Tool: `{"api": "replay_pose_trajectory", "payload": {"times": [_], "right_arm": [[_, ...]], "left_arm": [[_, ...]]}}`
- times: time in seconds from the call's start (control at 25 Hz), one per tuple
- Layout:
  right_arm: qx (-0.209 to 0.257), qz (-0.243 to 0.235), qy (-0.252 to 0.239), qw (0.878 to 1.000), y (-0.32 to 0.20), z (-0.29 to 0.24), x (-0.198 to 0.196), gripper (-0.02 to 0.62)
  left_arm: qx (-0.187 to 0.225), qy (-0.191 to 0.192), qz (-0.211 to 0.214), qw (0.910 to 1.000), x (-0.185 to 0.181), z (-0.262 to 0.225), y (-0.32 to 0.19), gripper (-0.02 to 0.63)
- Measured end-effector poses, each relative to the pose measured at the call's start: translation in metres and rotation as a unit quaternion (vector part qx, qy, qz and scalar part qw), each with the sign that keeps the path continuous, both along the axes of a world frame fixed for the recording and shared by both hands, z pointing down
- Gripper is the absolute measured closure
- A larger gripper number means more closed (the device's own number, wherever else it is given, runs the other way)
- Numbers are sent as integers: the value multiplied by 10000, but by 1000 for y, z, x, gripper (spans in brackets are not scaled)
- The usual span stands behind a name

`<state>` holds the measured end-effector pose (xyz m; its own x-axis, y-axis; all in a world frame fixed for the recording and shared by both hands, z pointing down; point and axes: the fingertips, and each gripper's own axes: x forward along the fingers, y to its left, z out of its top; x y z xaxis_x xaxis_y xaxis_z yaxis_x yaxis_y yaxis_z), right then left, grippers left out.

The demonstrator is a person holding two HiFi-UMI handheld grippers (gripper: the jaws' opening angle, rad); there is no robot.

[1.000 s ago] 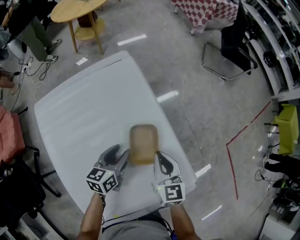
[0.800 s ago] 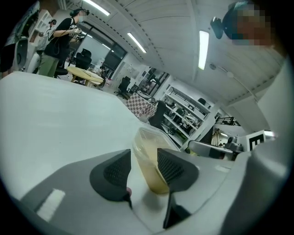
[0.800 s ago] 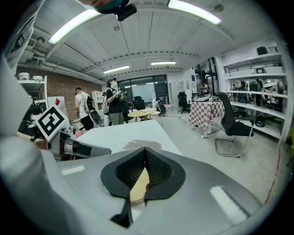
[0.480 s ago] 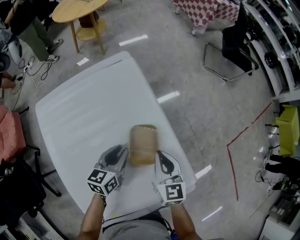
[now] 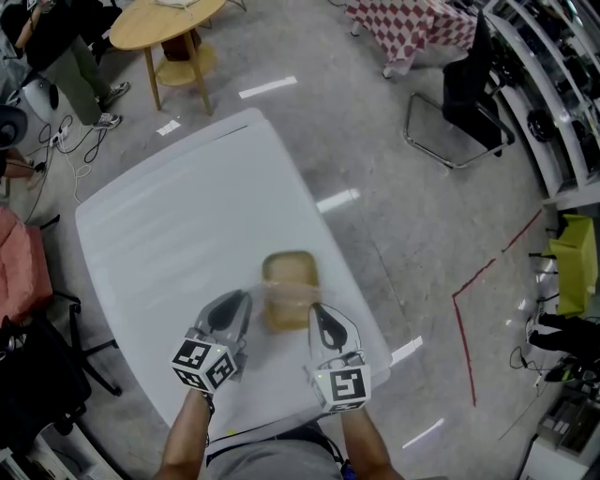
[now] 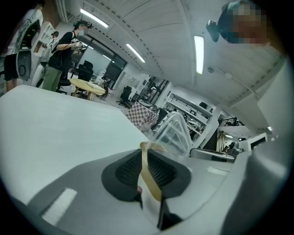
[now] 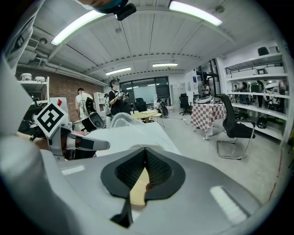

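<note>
A tan food box with a clear domed lid sits near the front right corner of the white table. Both grippers hold it, one on each side. My left gripper is shut on the thin tan rim at the box's left. At the box's right, my right gripper is shut on the tan rim. In the left gripper view the lid stands tilted up above the jaws. It also shows as a pale dome in the right gripper view.
The table's right edge lies close beside the box, with grey floor beyond. A round wooden table and a standing person are at the far left. A black chair and a checkered cloth stand far right.
My left gripper, open beside the box before, has shut on its rim. The clear lid has risen and now stands tilted up. My right gripper stays shut on the rim.
</note>
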<state>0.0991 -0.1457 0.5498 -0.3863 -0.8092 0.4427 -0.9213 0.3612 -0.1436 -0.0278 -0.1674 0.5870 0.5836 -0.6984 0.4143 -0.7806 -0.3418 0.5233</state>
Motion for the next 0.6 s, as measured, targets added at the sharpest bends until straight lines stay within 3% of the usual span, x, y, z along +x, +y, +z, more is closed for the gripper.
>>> {"api": "replay_pose_trajectory", "payload": {"times": [0.6], "right_arm": [[123,51,144,9998,26,-27,-7,592]], "left_arm": [[517,-22,-243,9984,-19,-53,7,568]]}}
